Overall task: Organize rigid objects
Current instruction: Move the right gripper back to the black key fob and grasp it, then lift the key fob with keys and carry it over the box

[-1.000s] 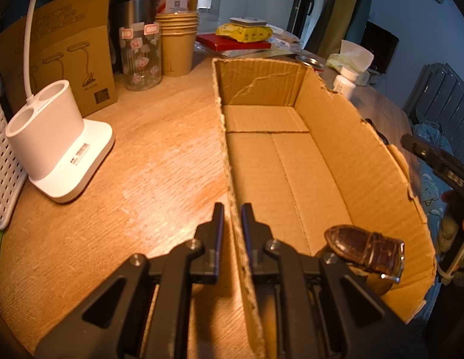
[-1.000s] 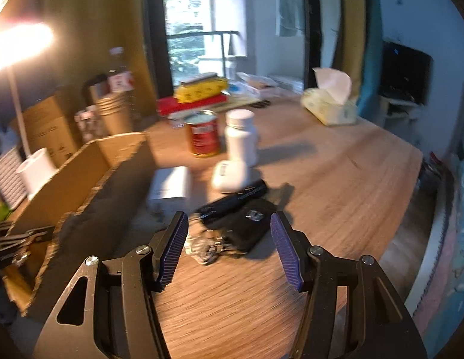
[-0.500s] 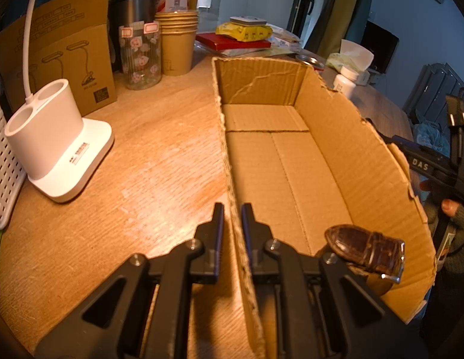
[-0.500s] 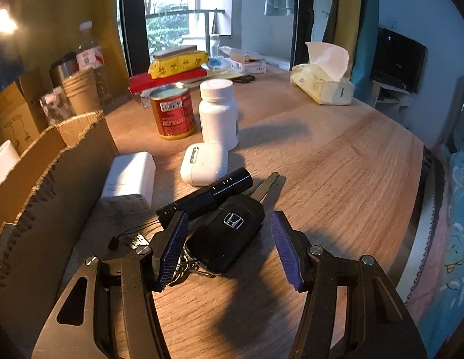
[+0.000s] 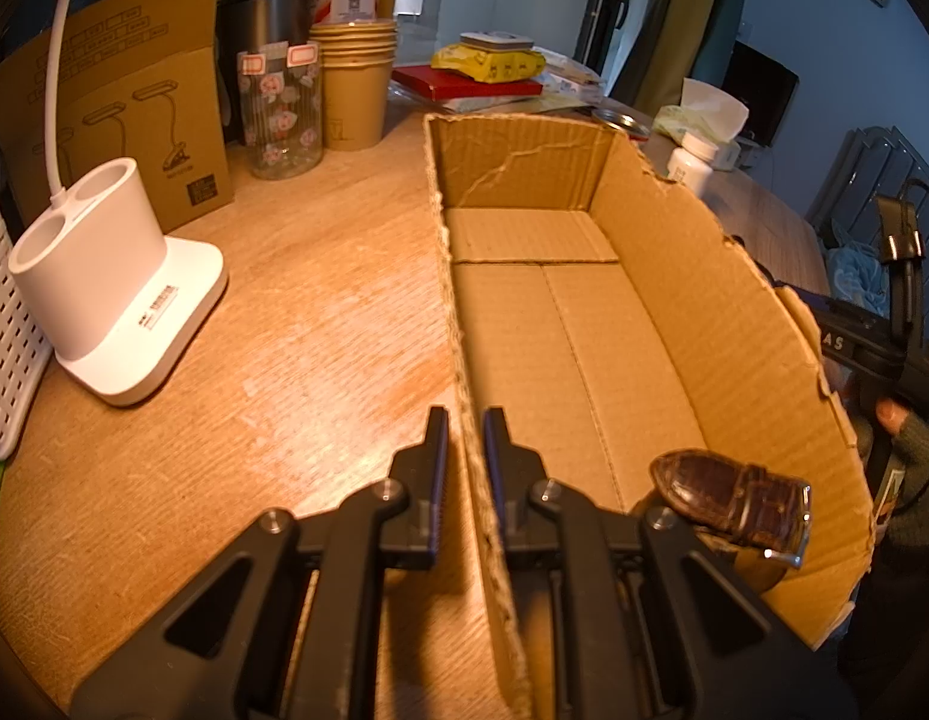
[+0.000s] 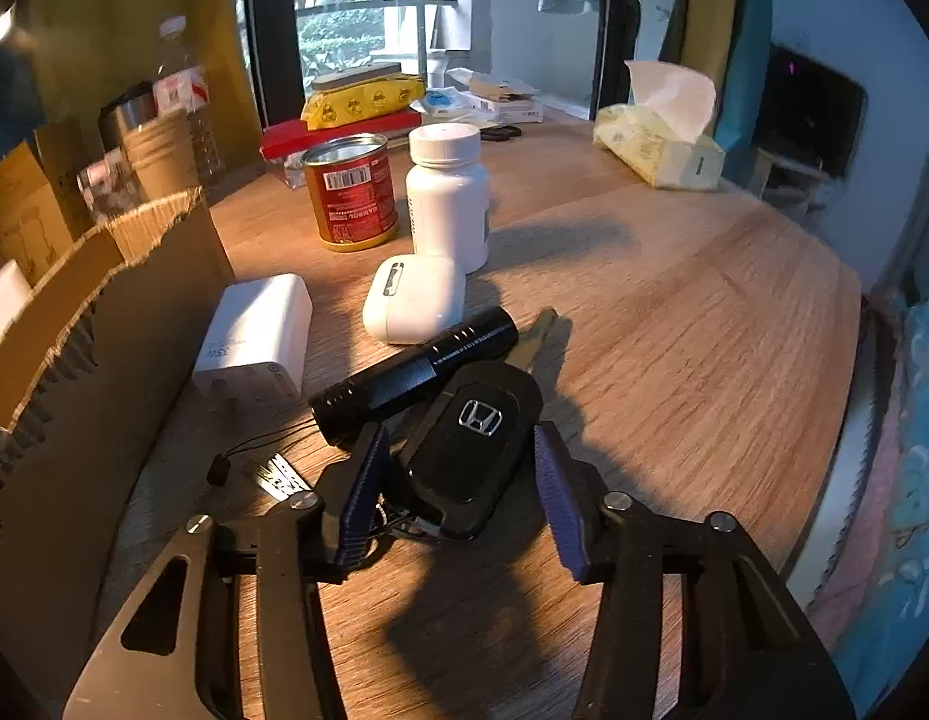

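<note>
1. The right gripper (image 6: 458, 468) hung low over the bench (image 6: 674, 324), its jaws released but just closing in, one on each side of the car key (image 6: 473, 456).
2. The key lay flat on the bench between the pads; whether the left pad (image 6: 359, 498) touched its edge I cannot tell, and the right pad stood apart from it.
3. A black torch (image 6: 416, 369) lay just beyond the key, touching it.
4. The left gripper (image 5: 464, 462) was clenched on the near wall of the cardboard box (image 5: 734, 312).
5. A brown watch strap (image 5: 728, 495) lay in the box's near corner.
</note>
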`<control>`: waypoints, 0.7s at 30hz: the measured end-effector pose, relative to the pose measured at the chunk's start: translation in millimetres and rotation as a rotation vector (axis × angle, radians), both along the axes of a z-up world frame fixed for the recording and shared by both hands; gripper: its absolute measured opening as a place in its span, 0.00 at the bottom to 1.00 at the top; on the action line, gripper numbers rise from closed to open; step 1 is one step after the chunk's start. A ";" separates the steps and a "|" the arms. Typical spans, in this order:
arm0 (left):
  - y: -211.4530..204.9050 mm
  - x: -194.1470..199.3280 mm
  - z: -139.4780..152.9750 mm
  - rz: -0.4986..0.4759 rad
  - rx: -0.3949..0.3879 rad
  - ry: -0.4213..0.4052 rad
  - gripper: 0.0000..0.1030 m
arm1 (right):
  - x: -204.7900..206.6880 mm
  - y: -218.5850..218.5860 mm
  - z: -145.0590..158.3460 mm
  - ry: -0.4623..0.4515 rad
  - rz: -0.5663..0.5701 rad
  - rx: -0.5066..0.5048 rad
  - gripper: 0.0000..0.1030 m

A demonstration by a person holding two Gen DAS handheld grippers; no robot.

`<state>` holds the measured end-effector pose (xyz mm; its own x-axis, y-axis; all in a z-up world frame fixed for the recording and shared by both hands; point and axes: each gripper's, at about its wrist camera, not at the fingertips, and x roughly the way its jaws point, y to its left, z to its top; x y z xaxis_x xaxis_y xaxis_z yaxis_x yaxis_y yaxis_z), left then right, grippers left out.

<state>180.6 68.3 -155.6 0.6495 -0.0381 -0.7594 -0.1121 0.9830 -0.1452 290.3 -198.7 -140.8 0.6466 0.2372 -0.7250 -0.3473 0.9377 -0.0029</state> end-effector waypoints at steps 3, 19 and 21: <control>0.0 0.5 0.2 0.000 0.000 0.000 0.12 | 0.5 -9.7 0.5 0.015 -0.017 0.054 0.41; 0.0 0.7 0.5 0.000 0.000 0.000 0.12 | -12.4 -36.9 24.5 0.005 -0.032 0.241 0.38; 0.0 0.4 0.3 -0.001 0.000 0.000 0.12 | -14.0 -36.7 29.4 -0.012 -0.034 0.236 0.38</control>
<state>181.0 68.3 -155.3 0.6493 -0.0383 -0.7596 -0.1113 0.9832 -0.1448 276.3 -235.4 -111.4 0.6650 0.3771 -0.6447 -0.3168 0.9241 0.2137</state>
